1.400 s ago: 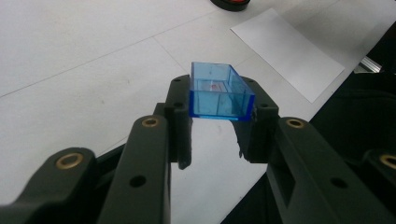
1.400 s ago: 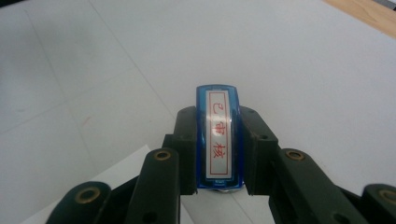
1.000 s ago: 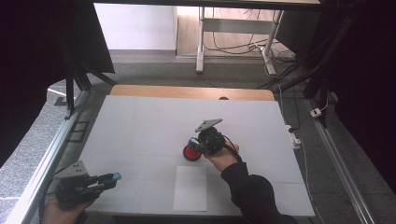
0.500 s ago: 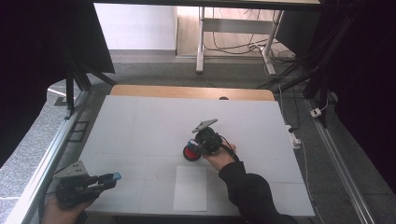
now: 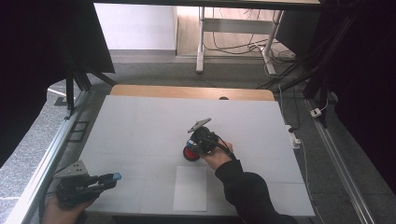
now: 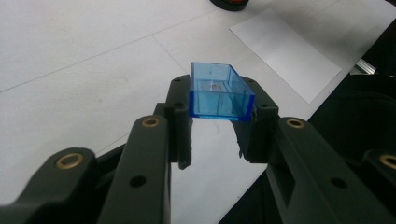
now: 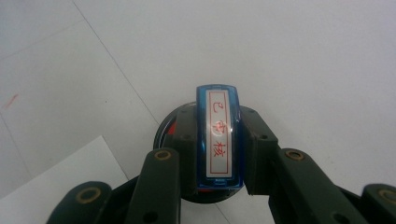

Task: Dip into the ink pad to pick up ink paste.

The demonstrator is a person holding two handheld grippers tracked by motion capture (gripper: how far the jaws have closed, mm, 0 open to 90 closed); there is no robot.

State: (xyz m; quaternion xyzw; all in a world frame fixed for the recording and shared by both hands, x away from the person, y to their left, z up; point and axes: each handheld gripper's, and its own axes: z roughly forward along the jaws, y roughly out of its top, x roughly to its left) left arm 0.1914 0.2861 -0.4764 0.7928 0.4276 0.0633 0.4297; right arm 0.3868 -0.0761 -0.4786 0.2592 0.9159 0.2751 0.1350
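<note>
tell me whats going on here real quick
A person works at a white table with a claw in each hand. The right claw grips a blue stamp, held over a round red ink pad. The left claw sits near the table's front left corner, holding the stamp's clear blue cap. A sheet of paper lies just in front of the pad, with no mark visible on it.

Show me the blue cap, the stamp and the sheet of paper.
blue cap (image 6: 219,93), left gripper view, its open hollow.
stamp (image 7: 218,135), right gripper view, its lettered label.
sheet of paper (image 5: 190,189), high view, its middle.
</note>
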